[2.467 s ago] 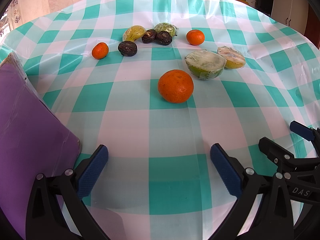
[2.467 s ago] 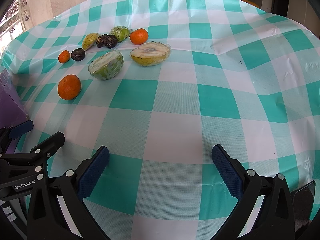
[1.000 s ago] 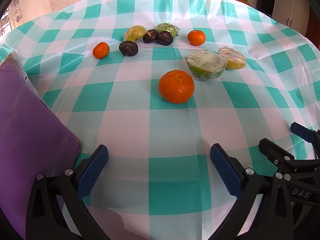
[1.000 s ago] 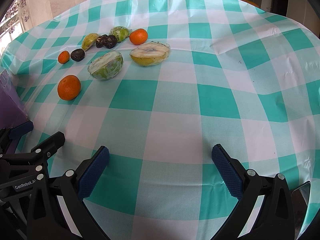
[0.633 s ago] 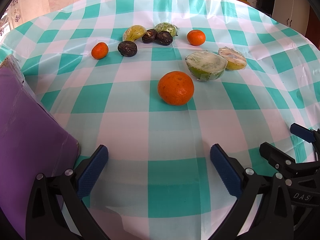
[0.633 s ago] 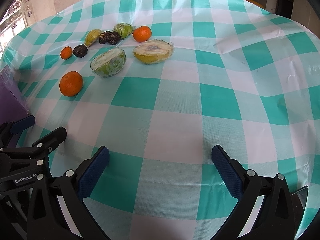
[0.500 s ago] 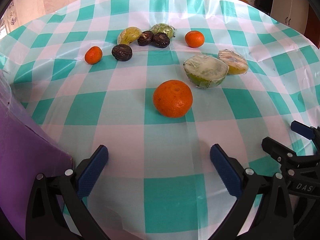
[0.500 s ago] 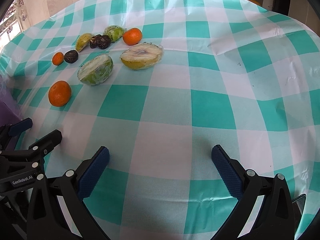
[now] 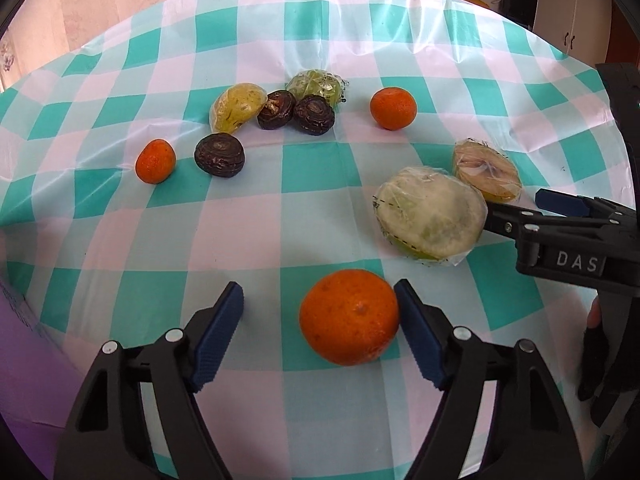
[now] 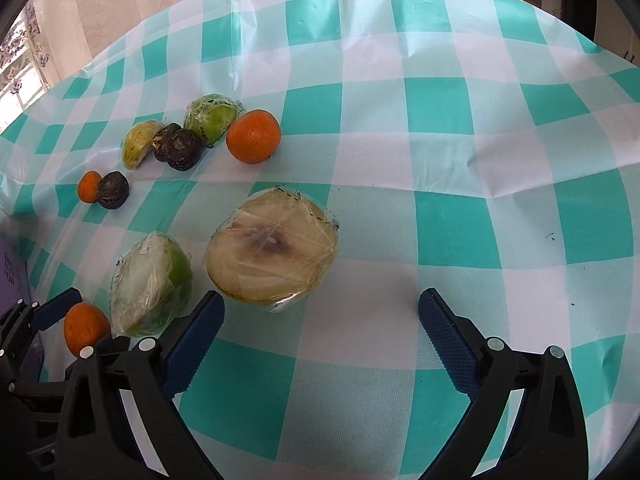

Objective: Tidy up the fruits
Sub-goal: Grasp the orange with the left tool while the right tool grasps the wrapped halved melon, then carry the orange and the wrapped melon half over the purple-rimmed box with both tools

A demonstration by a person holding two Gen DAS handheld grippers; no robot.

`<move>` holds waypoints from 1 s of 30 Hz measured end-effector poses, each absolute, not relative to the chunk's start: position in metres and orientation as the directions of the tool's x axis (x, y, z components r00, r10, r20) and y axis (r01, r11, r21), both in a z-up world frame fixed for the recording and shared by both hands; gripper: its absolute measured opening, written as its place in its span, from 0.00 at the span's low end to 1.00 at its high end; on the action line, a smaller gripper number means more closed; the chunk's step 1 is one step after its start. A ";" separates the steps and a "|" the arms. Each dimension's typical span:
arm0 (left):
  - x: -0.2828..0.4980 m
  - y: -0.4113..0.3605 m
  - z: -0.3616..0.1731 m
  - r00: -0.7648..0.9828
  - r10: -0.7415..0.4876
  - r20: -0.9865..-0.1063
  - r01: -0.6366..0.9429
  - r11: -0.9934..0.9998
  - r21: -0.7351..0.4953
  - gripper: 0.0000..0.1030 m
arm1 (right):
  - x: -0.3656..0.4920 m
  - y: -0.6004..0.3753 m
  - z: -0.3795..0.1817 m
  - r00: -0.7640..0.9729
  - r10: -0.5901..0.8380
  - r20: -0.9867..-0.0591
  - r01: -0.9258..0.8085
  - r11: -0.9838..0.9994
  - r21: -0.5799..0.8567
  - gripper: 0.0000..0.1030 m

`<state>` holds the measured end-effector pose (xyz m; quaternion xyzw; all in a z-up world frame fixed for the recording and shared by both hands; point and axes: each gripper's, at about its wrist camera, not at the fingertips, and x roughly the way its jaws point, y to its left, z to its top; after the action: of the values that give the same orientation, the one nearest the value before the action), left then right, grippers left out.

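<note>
Both rigs have closed in on the fruit since half a second ago. My left hand-held gripper (image 9: 318,320) now straddles the large orange (image 9: 349,322) with its jaws apart, the right pad touching or nearly touching the peel, the left pad well clear. My right hand-held gripper (image 10: 321,320) is spread wide too, just short of the wrapped yellow fruit half (image 10: 272,256), with the wrapped green half (image 10: 150,282) to its left. To grip well, I judge I should shift left so the orange centres between the pads before squeezing, or it may roll across the bench (image 9: 256,232). Where the fruit should go I cannot see; only a purple edge (image 9: 16,360) shows, cut off.
</note>
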<state>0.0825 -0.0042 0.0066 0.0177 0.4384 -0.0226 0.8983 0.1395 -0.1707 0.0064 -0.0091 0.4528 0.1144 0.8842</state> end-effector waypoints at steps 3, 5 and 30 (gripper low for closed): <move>0.080 -0.006 0.008 0.626 -0.031 -0.779 0.068 0.998 0.015 0.58 | 0.149 -0.159 0.006 0.562 0.182 -0.807 -0.242 0.969 0.051 0.86; 0.079 -0.006 0.008 0.628 -0.025 -0.778 0.062 0.998 0.017 0.53 | 0.151 -0.149 0.007 0.573 0.161 -0.803 -0.261 0.965 0.008 0.73; 0.035 0.020 0.010 0.656 -0.088 -0.750 -0.030 0.990 -0.141 0.40 | 0.090 -0.175 0.014 0.616 0.309 -0.724 -0.175 0.951 0.256 0.55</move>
<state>0.0346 0.0196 0.0099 -0.0706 0.4147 -0.0160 0.9071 0.0899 -0.1746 0.0138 0.0804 0.4166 0.1350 0.8954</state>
